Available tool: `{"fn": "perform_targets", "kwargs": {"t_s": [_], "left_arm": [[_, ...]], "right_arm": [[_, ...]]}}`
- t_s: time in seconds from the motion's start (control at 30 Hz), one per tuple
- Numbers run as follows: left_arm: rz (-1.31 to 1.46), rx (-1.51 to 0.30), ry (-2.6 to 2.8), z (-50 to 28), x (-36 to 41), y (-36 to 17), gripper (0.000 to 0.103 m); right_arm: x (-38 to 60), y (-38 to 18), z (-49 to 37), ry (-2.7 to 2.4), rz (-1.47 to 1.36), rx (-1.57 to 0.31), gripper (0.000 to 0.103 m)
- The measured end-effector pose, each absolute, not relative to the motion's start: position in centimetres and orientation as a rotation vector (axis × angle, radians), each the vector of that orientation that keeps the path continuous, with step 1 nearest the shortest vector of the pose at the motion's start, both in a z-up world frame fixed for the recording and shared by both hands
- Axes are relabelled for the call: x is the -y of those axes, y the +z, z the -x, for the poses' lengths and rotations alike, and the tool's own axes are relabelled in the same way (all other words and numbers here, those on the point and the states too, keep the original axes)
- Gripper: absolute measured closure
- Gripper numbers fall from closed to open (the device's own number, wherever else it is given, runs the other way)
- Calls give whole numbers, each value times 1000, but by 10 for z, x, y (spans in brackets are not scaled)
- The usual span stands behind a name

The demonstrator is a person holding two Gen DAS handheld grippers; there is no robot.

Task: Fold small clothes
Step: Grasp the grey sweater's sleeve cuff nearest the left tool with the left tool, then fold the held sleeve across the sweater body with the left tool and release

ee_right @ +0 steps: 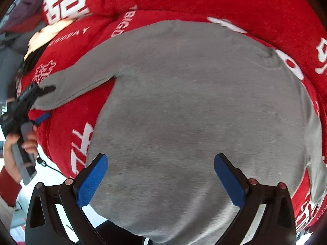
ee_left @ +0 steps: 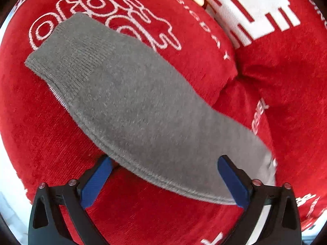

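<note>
A small grey sweater (ee_right: 194,106) lies flat on a red blanket (ee_right: 204,0). Its left sleeve (ee_left: 130,106) stretches out to the side, ribbed cuff (ee_left: 67,55) at the far end. My left gripper (ee_left: 163,163) is open, its blue pads on either side of the sleeve near the shoulder end, not closed on it. It also shows in the right wrist view (ee_right: 44,102) at the sleeve's cuff end. My right gripper (ee_right: 160,163) is open over the sweater's body, near its bottom hem.
The red blanket (ee_left: 276,81) bears white printed characters (ee_left: 251,10) and is bunched into soft folds. A person's hand (ee_right: 18,145) holds the left gripper's handle. Pale floor (ee_right: 51,175) shows at the blanket's left edge.
</note>
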State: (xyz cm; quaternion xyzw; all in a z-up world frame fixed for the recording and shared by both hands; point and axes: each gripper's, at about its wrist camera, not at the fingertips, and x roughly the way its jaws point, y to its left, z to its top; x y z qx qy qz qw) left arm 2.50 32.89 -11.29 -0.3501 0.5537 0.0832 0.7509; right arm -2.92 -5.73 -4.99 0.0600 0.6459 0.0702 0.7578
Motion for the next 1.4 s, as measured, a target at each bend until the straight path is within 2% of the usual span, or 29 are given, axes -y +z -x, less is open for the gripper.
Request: {"fn": "perform_targets", "kwargs": {"t_s": [0.03, 0.07, 0.1, 0.13, 0.17, 0.3, 0.53, 0.83, 1.1, 1.2, 1.27, 1.3, 1.33, 1.4], "left_arm": [[752, -1206, 190, -26, -329, -112, 12], [726, -1211, 204, -26, -327, -112, 27], [712, -1214, 204, -27, -326, -113, 48], [708, -1214, 172, -28, -326, -114, 85], [723, -1221, 141, -32, -324, -117, 95], [712, -1163, 110, -38, -322, -107, 96], [581, -1026, -15, -55, -287, -44, 96], [427, -919, -367, -87, -136, 32, 96], [184, -1017, -607, -70, 54, 13, 96], [93, -1070, -595, -58, 90, -9, 95], [28, -1109, -566, -52, 102, -21, 83], [-10, -1124, -544, -49, 104, -25, 57], [-29, -1122, -523, -45, 98, -28, 38], [-60, -1103, -494, -38, 85, -25, 35]], "right_arm": [[54, -51, 29, 158, -130, -1412, 0], [50, -51, 30, 164, -131, -1414, 0], [48, -51, 31, 168, -133, -1414, 0], [45, -52, 30, 168, -132, -1412, 0], [43, -52, 31, 167, -130, -1410, 0], [42, -49, 33, 165, -144, -1406, 0], [61, -41, 47, 133, -222, -1376, 0], [127, -27, 63, 54, -315, -1325, 0], [213, -32, 91, -81, -443, -1287, 0], [236, -42, 102, -114, -478, -1296, 0], [248, -50, 108, -134, -493, -1307, 0], [253, -53, 111, -142, -498, -1311, 0], [258, -57, 114, -150, -503, -1316, 0], [267, -62, 117, -163, -512, -1322, 0]]}}
